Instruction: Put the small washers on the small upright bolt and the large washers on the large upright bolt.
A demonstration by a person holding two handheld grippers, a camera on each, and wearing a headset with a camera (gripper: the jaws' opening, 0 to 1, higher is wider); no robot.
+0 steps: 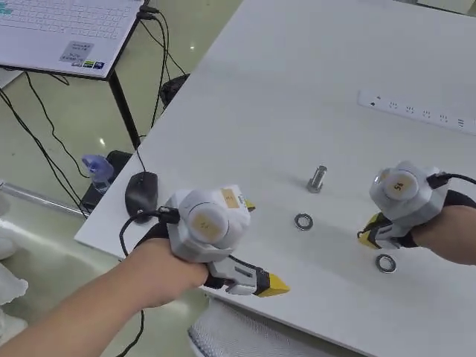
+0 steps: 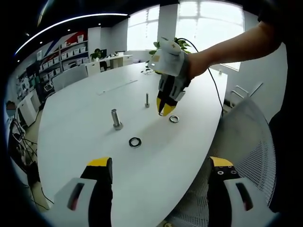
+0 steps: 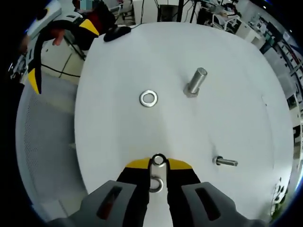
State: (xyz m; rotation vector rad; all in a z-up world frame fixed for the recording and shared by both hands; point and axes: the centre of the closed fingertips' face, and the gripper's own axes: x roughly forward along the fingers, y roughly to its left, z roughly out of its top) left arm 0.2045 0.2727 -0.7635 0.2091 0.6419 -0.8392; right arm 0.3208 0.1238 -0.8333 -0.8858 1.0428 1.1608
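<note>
The left gripper (image 1: pixel 262 245) hangs at the near edge of the bench (image 1: pixel 297 89), over the mesh chair (image 1: pixel 223 327) tucked below. Its jaws are spread wide with nothing between them. The right gripper (image 3: pixel 158 163) sits low over the bench a little in from the near edge, its yellow tips pinched together on a held washer (image 3: pixel 158 161), a small steel ring standing on edge. The large bolt (image 1: pixel 317 178) stands upright on its head near the middle of the bench. It is a plain steel shank with nothing on it. The small bolt (image 3: pixel 226 162) stands beside the right gripper, thinner and also bare. A middle washer (image 1: pixel 303 221) lies flat just on the near side of the large bolt, with clear surface all round it. A near washer (image 1: pixel 386 262) lies flat just beside the right gripper, close to the near edge. Beyond the bolts the bench runs wide and bare up to a power strip (image 1: pixel 416 113) by the far edge.
</note>
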